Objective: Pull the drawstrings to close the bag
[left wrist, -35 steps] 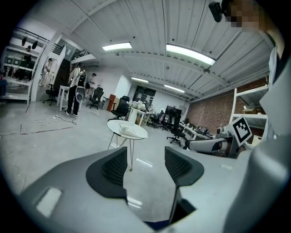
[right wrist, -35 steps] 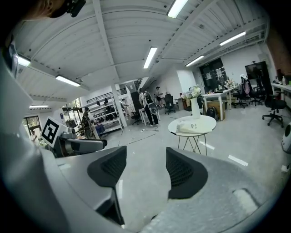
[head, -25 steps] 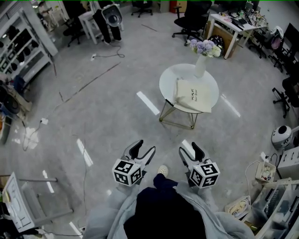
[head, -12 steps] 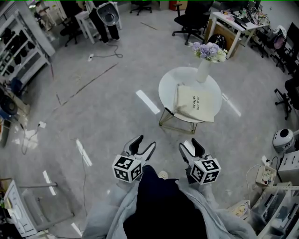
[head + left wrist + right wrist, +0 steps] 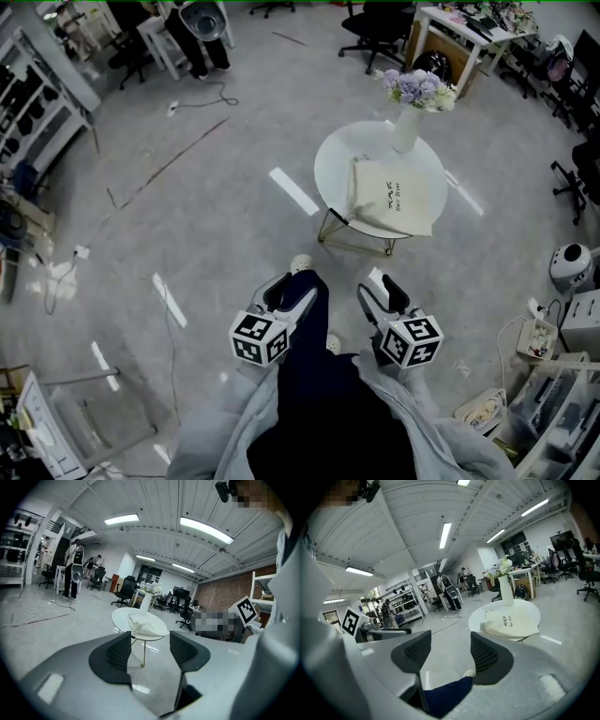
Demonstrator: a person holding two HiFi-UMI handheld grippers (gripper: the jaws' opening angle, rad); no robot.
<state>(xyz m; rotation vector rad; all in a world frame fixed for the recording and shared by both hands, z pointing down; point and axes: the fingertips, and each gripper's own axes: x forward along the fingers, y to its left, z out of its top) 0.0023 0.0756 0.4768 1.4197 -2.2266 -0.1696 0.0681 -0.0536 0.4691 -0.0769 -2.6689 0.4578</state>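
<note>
A cream bag (image 5: 394,197) is seen lying flat on a round white table (image 5: 330,164), just beside a white vase (image 5: 405,131) of flowers. Well short of the table, over the grey floor (image 5: 216,234), the left gripper (image 5: 289,296) is held with jaws apart and empty. The right gripper (image 5: 380,291) is likewise held empty, its spread jaws having just been closing a little.
</note>
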